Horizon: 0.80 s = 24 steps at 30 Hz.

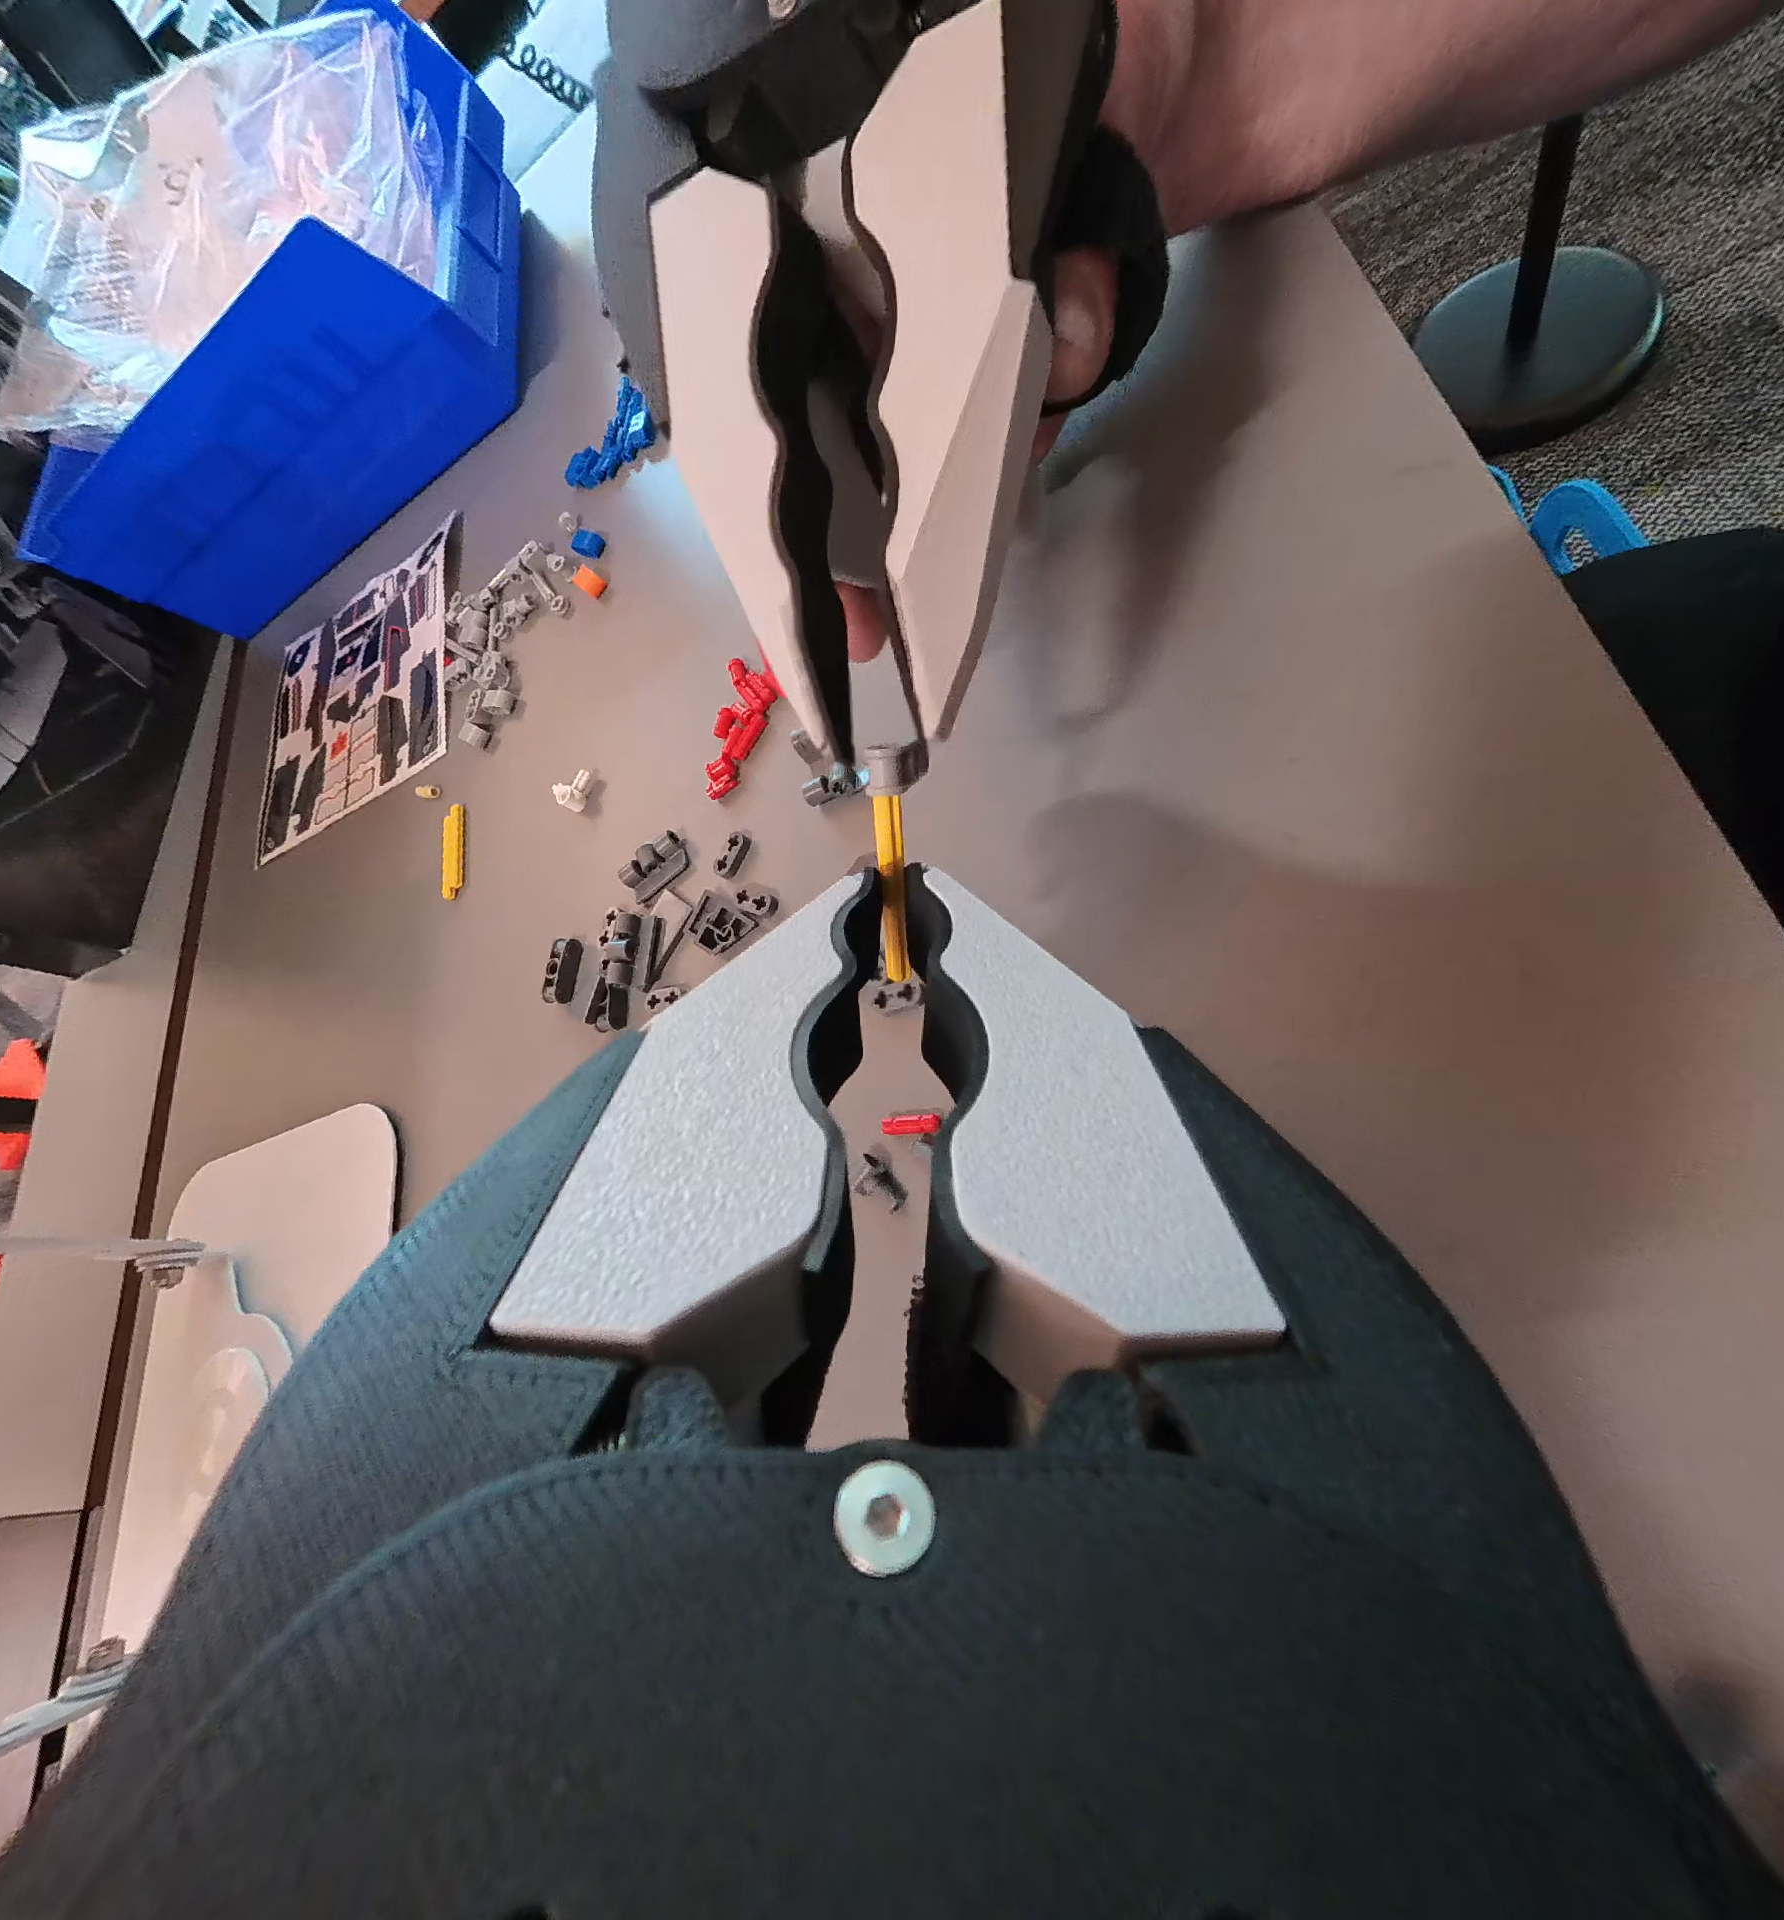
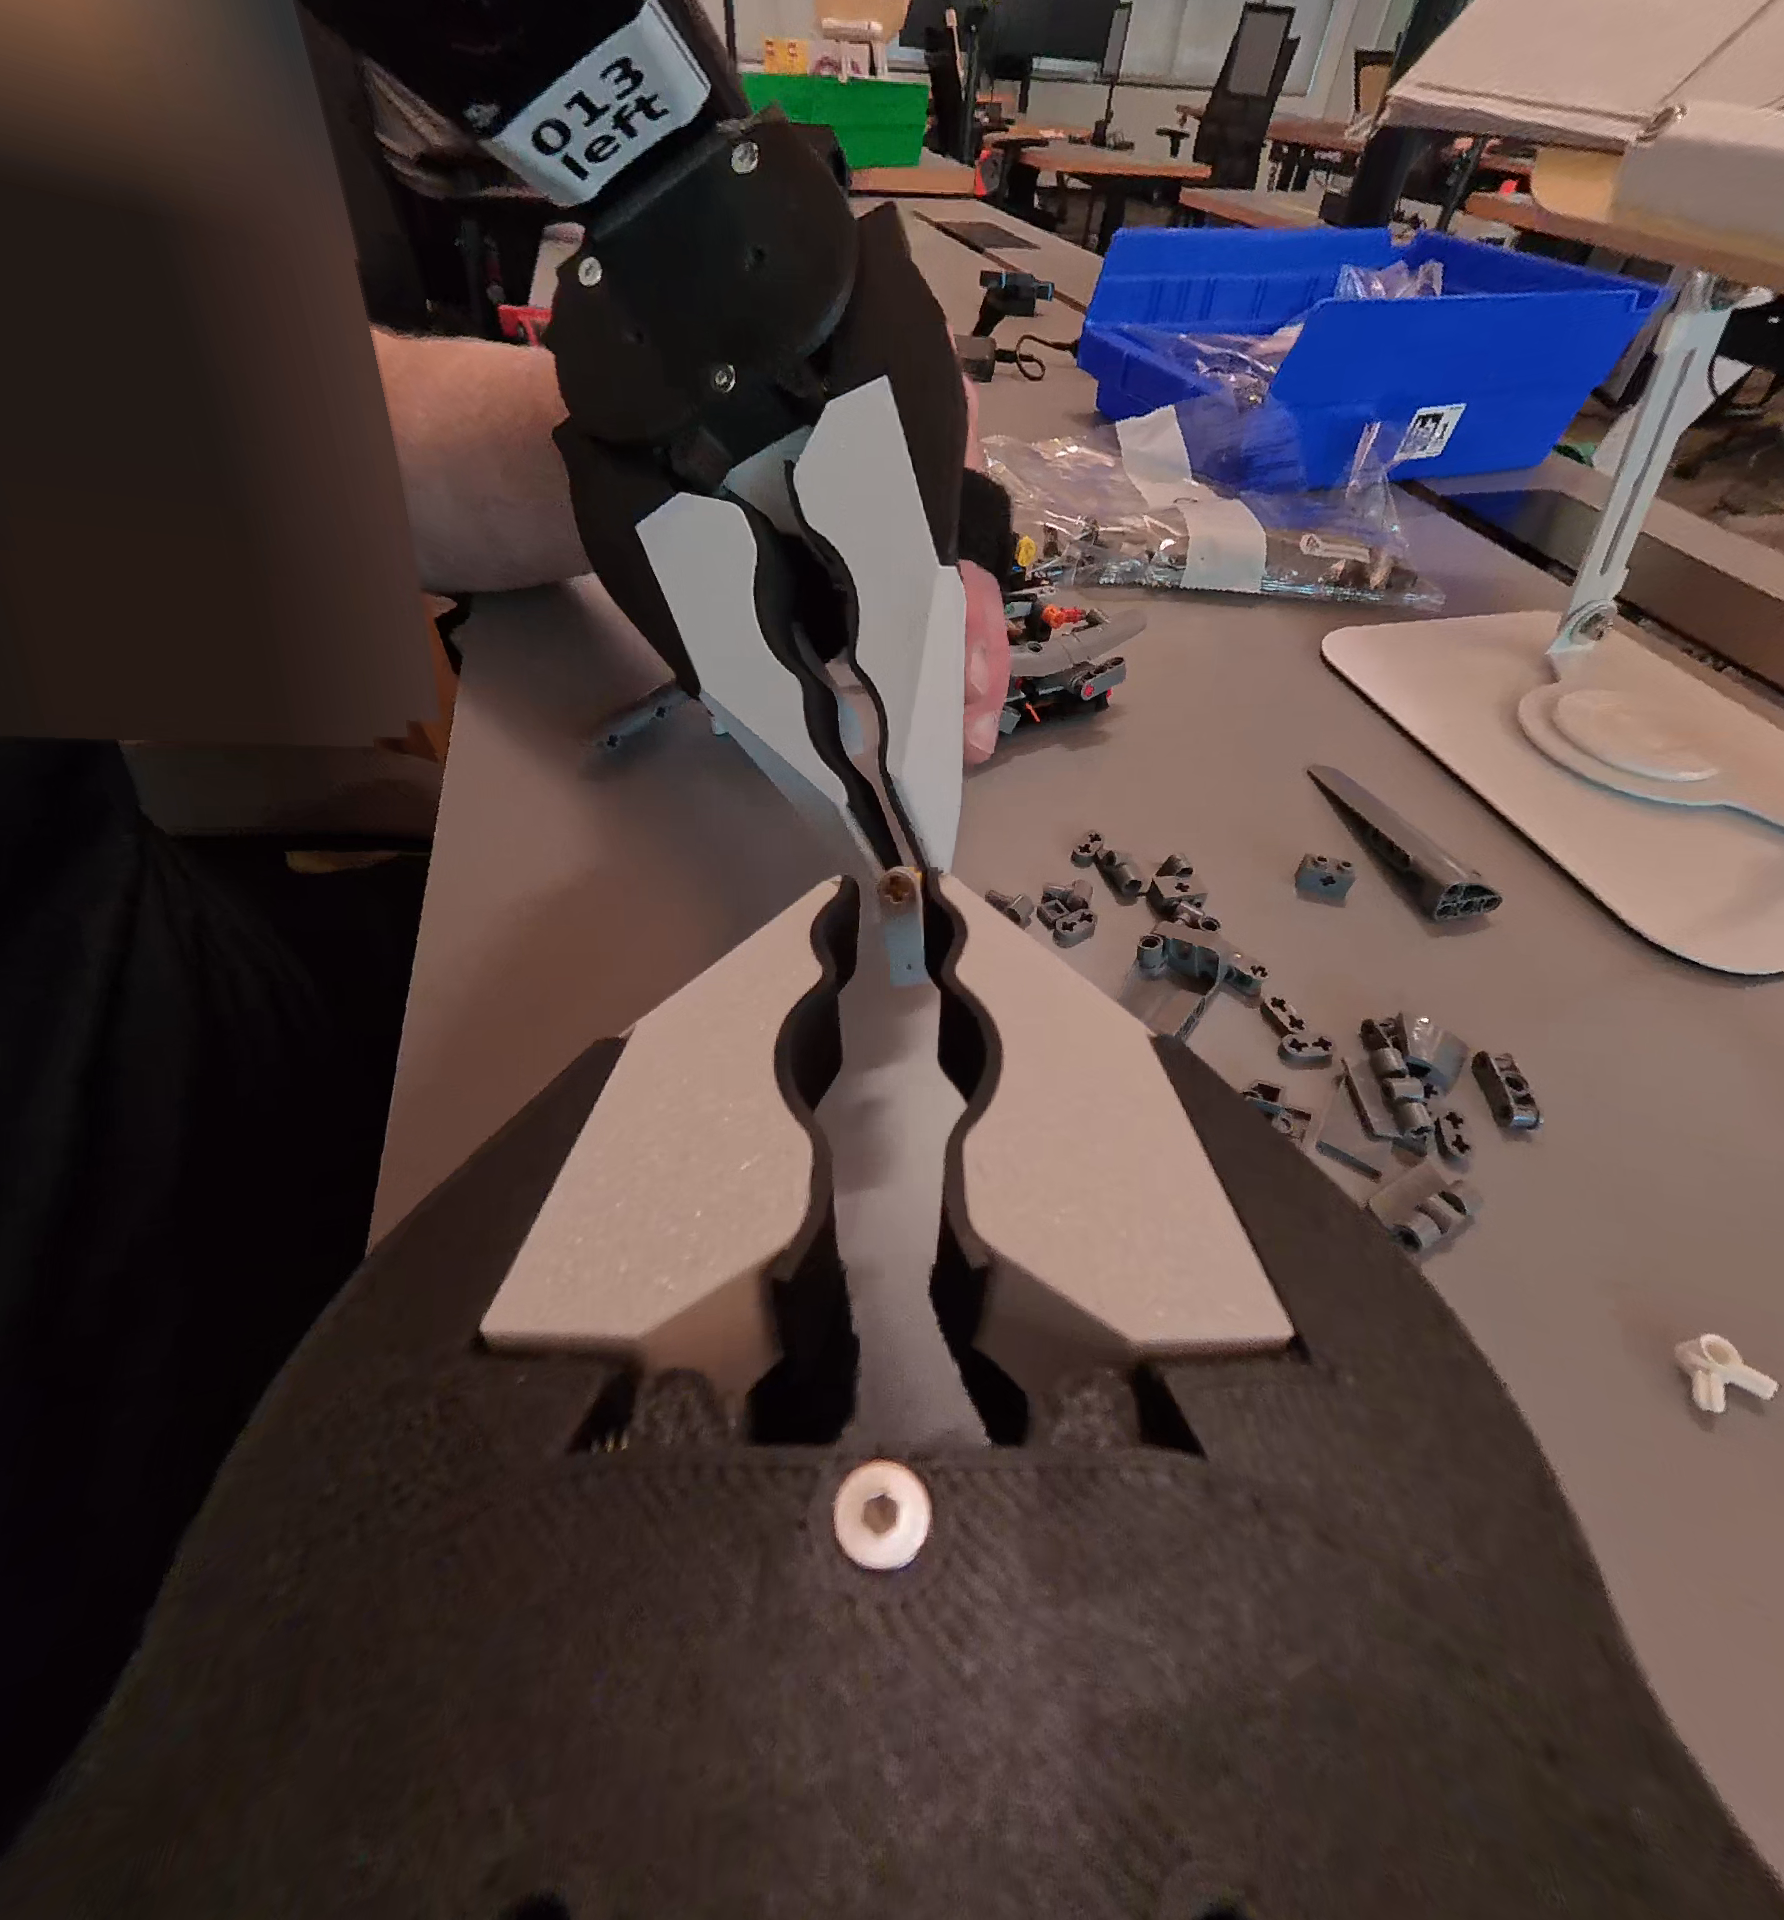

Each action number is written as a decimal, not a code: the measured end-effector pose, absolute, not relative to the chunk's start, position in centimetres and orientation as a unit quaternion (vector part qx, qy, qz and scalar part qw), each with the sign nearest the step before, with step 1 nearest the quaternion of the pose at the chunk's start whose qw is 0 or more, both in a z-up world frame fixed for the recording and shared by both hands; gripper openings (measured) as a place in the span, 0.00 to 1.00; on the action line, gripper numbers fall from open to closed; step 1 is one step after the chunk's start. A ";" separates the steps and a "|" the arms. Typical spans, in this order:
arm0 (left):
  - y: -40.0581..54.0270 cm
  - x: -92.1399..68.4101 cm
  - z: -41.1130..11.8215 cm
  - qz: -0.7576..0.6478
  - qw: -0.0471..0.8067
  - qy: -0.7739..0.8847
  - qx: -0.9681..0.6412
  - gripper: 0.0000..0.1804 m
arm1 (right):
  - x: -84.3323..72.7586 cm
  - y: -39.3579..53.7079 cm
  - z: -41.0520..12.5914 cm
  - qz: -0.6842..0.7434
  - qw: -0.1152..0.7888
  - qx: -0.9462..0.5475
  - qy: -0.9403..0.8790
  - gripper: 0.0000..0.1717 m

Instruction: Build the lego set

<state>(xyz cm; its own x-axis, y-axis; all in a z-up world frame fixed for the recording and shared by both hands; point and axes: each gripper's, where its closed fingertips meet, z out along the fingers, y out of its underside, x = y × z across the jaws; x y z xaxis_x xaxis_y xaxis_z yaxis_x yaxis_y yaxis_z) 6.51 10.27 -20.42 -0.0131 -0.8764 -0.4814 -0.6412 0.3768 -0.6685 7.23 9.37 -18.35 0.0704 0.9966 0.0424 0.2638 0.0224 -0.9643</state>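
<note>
Left gripper (image 1: 896, 883) jaws are closed on a yellow axle (image 1: 890, 883), pads pressed on both sides; the axle's lower end is hidden behind a grey beam (image 1: 893, 995) lying on the tabletop (image 1: 1283, 935) under the jaws. A grey connector (image 1: 893, 769) sits on the axle's far end. Right gripper (image 2: 893, 894) comes in from opposite, jaws narrow around that connector (image 2: 903, 935); its right pad touches it, left-pad contact is hard to make out, so can't tell if it's really clamped. In the right wrist view only the axle tip (image 2: 898, 885) shows through the connector hole. A small grey piece (image 1: 831, 784) sits just left of the connector; can't tell if attached. Loose dark grey parts (image 1: 639, 935), red pins (image 1: 742, 727) and a sticker sheet (image 1: 358, 696) lie left of the jaws, blue bins (image 1: 275, 416) farther off. A blurred patch covers the right view's upper left.
</note>
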 end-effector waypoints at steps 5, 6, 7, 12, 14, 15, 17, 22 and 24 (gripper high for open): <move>10.3 6.6 -20.5 -0.127 0.448 0.701 -0.540 0.01 | 7.1 9.4 -18.4 0.387 0.465 -0.569 -0.558 0.03; 10.3 6.6 -20.4 -0.127 0.452 0.700 -0.539 0.01 | 7.1 9.4 -18.4 0.386 0.468 -0.567 -0.558 0.03; 10.3 6.6 -20.3 -0.129 0.452 0.699 -0.539 0.01 | 7.2 9.4 -18.3 0.385 0.469 -0.566 -0.558 0.03; 10.1 6.7 -20.0 -0.126 0.457 0.697 -0.538 0.01 | 7.1 9.2 -18.1 0.380 0.481 -0.559 -0.558 0.06; 10.0 6.9 -19.6 -0.131 0.463 0.695 -0.535 0.01 | 6.9 9.2 -18.3 0.368 0.486 -0.558 -0.562 0.04; 9.9 6.9 -19.6 -0.130 0.462 0.697 -0.533 0.01 | 6.9 9.2 -18.2 0.363 0.490 -0.557 -0.563 0.03; 9.9 6.9 -19.6 -0.129 0.464 0.696 -0.533 0.01 | 6.9 9.2 -18.1 0.358 0.497 -0.554 -0.564 0.03; 9.9 6.9 -19.7 -0.121 0.465 0.701 -0.527 0.01 | 6.9 9.2 -18.3 0.348 0.495 -0.554 -0.572 0.03; 9.9 7.0 -19.6 -0.113 0.470 0.703 -0.521 0.01 | 7.0 9.2 -18.2 0.351 0.494 -0.552 -0.573 0.03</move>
<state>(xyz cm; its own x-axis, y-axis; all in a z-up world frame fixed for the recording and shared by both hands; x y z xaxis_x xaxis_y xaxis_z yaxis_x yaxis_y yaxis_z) 6.96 9.89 -19.56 -0.0147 -0.8397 -0.5429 -0.6264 0.4309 -0.6496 6.98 9.17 -18.17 0.0973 0.9789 0.1794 0.2849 0.1453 -0.9475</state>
